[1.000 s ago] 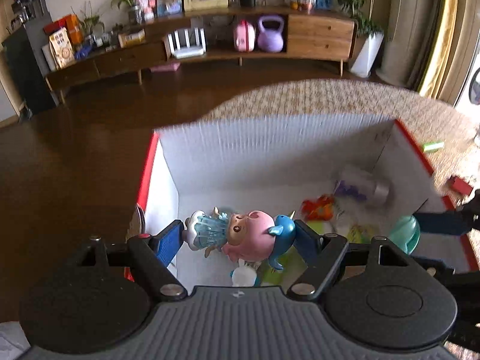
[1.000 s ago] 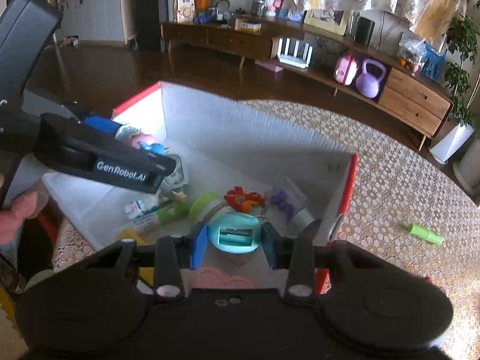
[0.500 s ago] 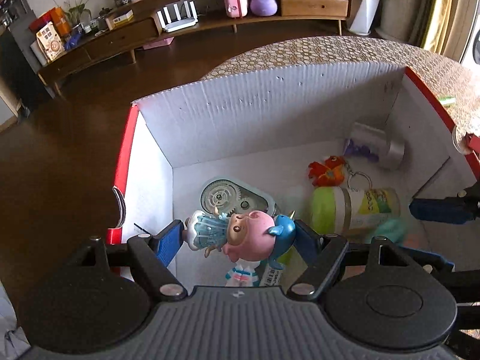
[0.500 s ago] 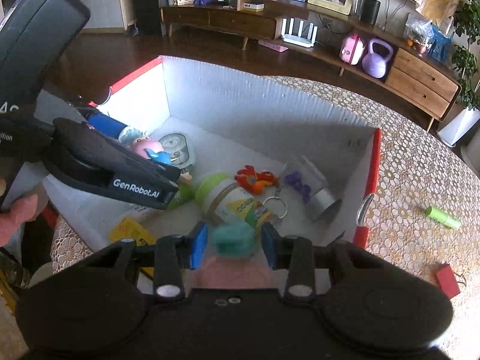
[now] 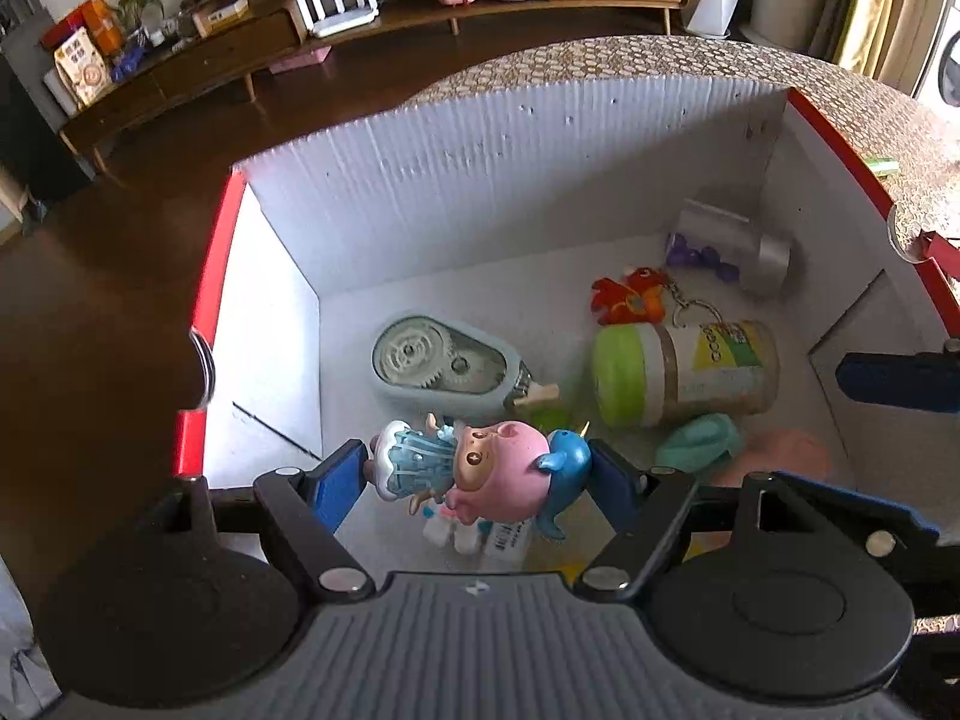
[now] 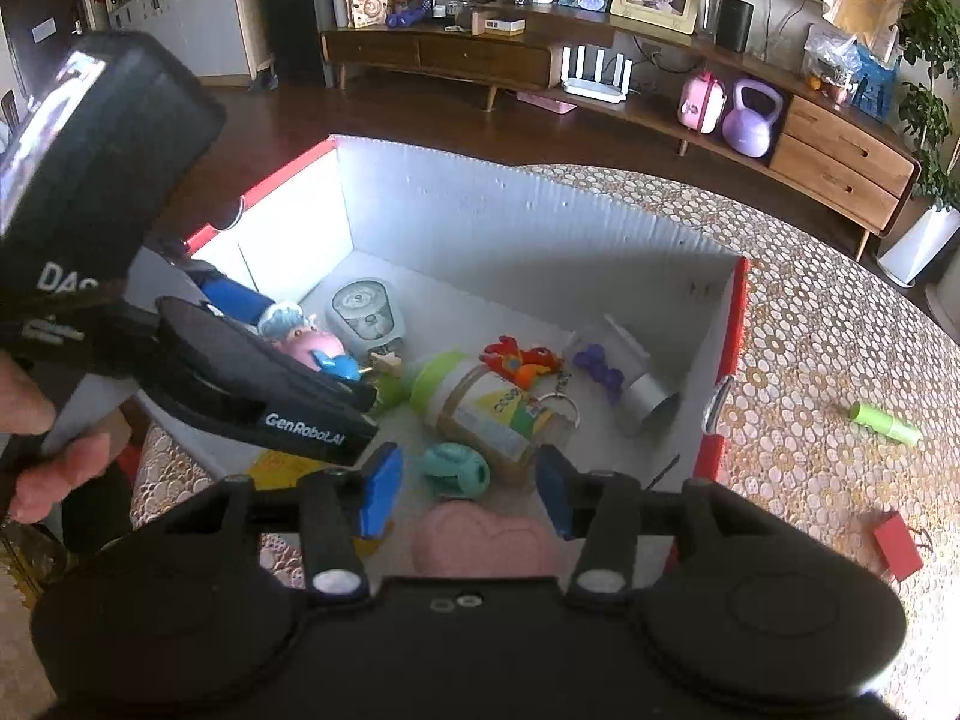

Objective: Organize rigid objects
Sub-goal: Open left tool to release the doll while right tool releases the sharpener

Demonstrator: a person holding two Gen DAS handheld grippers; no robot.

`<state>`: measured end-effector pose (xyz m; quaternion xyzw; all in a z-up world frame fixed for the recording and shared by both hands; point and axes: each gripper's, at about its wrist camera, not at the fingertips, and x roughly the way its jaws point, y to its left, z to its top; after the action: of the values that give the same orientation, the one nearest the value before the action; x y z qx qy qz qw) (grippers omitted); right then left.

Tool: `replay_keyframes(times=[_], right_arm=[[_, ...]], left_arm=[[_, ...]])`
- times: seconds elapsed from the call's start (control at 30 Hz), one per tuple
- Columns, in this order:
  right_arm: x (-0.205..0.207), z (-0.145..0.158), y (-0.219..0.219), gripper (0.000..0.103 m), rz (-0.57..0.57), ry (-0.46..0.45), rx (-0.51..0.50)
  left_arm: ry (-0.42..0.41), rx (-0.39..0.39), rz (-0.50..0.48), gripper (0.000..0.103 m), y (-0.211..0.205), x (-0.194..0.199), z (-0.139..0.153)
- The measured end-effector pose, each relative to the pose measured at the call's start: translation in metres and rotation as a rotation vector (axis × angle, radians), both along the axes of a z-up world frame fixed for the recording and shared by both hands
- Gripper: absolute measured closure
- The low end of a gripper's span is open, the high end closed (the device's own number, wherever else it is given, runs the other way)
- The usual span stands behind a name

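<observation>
My left gripper (image 5: 477, 480) is shut on a pink pig figurine (image 5: 480, 468) with a blue skirt and blue cap, held over the near left of a white box with red rims (image 5: 480, 144). The figurine also shows in the right wrist view (image 6: 312, 345). My right gripper (image 6: 468, 489) is open and empty above the box's near edge. A teal round toy (image 6: 456, 468) lies on the box floor below it, beside a pink heart-shaped thing (image 6: 486, 540). The teal toy also shows in the left wrist view (image 5: 699, 441).
In the box lie a green-lidded jar (image 6: 480, 402), a grey-blue tape dispenser (image 5: 444, 363), a red-orange keychain toy (image 5: 630, 303) and a silver tube with purple bits (image 6: 630, 378). On the patterned tablecloth lie a green tube (image 6: 885, 423) and a small red block (image 6: 897, 546).
My right gripper opened and let go of the teal toy, which dropped onto the box floor. Both grippers tilted down over the box. The left still grips the pig.
</observation>
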<state>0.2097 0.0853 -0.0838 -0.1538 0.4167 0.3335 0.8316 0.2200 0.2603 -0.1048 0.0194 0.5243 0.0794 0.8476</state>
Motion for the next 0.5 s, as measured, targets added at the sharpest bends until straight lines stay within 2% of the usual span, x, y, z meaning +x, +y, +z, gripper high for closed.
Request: replay_keyframes(times=[0.37, 0.43, 0.5], right_arm=[[-0.015, 0.02, -0.019, 0.051, -0.01, -0.021, 0.054], [-0.018, 0.025, -0.025, 0.048, -0.01, -0.021, 0.073], [-0.023, 0.032, -0.032, 0.041, -0.008, -0.025, 0.096]], left_arm=[[-0.084, 0.007, 0.036, 0.024, -0.004, -0.012, 0.021], [-0.104, 0.016, 0.035, 0.024, -0.007, -0.018, 0.029], [-0.128, 0.019, 0.036, 0.024, -0.01, -0.024, 0.037]])
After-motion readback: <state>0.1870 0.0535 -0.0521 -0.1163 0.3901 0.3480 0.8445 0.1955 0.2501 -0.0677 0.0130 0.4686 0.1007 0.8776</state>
